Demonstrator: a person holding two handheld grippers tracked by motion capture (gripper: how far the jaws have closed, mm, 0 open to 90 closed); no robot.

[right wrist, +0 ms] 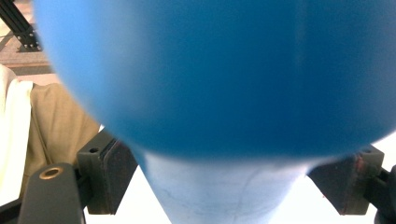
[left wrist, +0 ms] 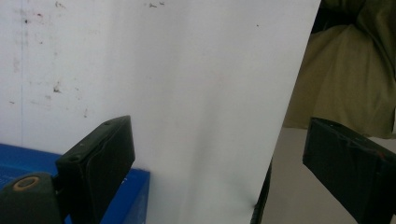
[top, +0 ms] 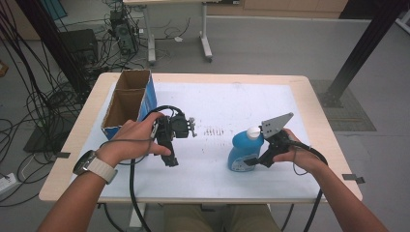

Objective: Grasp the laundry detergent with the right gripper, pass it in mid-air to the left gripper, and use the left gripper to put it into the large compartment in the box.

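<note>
A blue bottle (top: 240, 151) with a white cap (top: 253, 132) stands upright on the white sheet, right of centre. My right gripper (top: 250, 162) reaches it from the right, low on its body. In the right gripper view the bottle (right wrist: 224, 84) is blurred and very close, with my right gripper (right wrist: 224, 186) standing one jaw on each side and a thin gap at the right jaw. My left gripper (top: 171, 162) is held over the sheet left of centre, pointing toward the near edge. In its own view my left gripper (left wrist: 219, 158) is open with nothing between the jaws.
An open cardboard box (top: 126, 99) with a blue side stands at the table's (top: 314, 111) back left, behind my left hand. The white sheet (top: 227, 106) covers most of the tabletop. Cables trail off the near edge. The person's trousers (left wrist: 355, 70) lie beyond the table edge.
</note>
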